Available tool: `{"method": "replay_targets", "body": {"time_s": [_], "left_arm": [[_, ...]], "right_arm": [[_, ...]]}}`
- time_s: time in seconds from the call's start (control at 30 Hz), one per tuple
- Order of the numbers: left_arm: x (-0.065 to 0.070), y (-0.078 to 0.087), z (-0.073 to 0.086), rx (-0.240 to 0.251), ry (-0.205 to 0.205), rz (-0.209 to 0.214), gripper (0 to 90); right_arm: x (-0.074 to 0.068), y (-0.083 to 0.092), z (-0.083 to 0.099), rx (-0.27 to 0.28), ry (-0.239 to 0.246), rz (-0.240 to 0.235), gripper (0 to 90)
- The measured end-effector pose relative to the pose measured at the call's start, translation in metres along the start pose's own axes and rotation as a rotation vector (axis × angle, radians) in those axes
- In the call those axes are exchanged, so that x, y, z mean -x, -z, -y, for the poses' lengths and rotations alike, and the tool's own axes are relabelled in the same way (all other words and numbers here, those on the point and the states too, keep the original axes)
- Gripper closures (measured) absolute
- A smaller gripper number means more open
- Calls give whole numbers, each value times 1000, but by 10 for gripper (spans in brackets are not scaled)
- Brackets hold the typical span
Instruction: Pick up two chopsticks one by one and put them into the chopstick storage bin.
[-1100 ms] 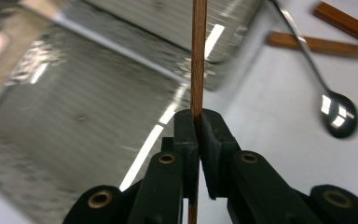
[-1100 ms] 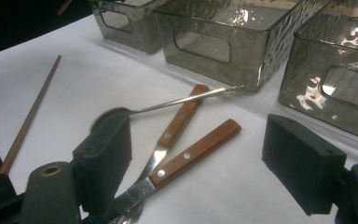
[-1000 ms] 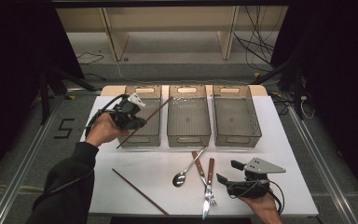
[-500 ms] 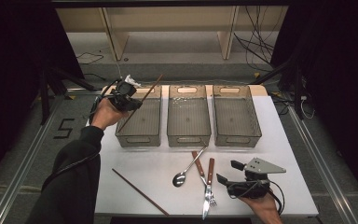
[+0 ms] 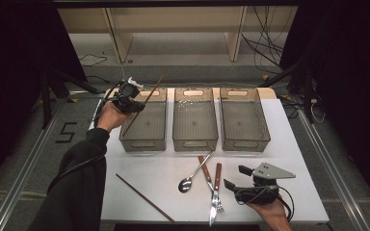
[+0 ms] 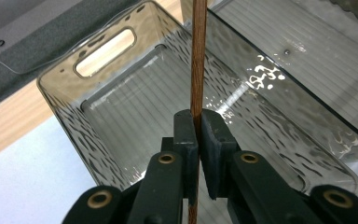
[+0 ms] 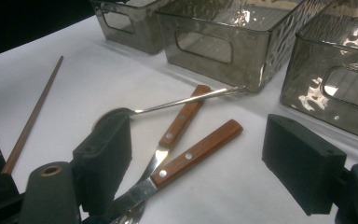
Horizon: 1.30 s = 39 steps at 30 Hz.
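My left gripper clamps a brown chopstick over the leftmost bin, upper left; my right gripper gapes, lower right.

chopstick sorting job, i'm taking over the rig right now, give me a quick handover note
Left gripper: shut on one chopstick, held over the left bin.
Right gripper: open, holding nothing, low over the table beside the cutlery.
On the table: second chopstick, spoon, knife, fork.
All three bins look empty; nothing sorted yet.
Left: drop this chopstick in, then the rest.
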State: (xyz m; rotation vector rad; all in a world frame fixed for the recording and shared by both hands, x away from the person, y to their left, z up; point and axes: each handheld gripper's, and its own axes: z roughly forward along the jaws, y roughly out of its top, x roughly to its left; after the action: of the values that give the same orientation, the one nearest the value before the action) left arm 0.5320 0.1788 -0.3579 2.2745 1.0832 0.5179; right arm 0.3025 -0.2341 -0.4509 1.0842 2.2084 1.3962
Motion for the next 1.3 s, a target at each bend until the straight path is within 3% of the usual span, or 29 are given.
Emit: {"method": "replay_targets", "body": {"time_s": [0.07,0.5,0.7,0.83,1.1,1.3], "left_arm": [[-1,-3,2,3,16,-4,847],[1,-23,10,-35,21,-24,826],[2,-20,10,-45,56,-34,586],[3,-8,9,-21,59,8,477],[22,22,19,4,-17,70,342],[42,46,38,4,-108,116,272]], "right_arm": [[0,0,0,0,0,0,246],[0,0,0,0,-1,-1,246],[0,1,0,0,1,-1,246],[0,0,0,2,1,0,246],[-1,0,0,1,1,2,246],[-1,0,0,0,0,3,246]]}}
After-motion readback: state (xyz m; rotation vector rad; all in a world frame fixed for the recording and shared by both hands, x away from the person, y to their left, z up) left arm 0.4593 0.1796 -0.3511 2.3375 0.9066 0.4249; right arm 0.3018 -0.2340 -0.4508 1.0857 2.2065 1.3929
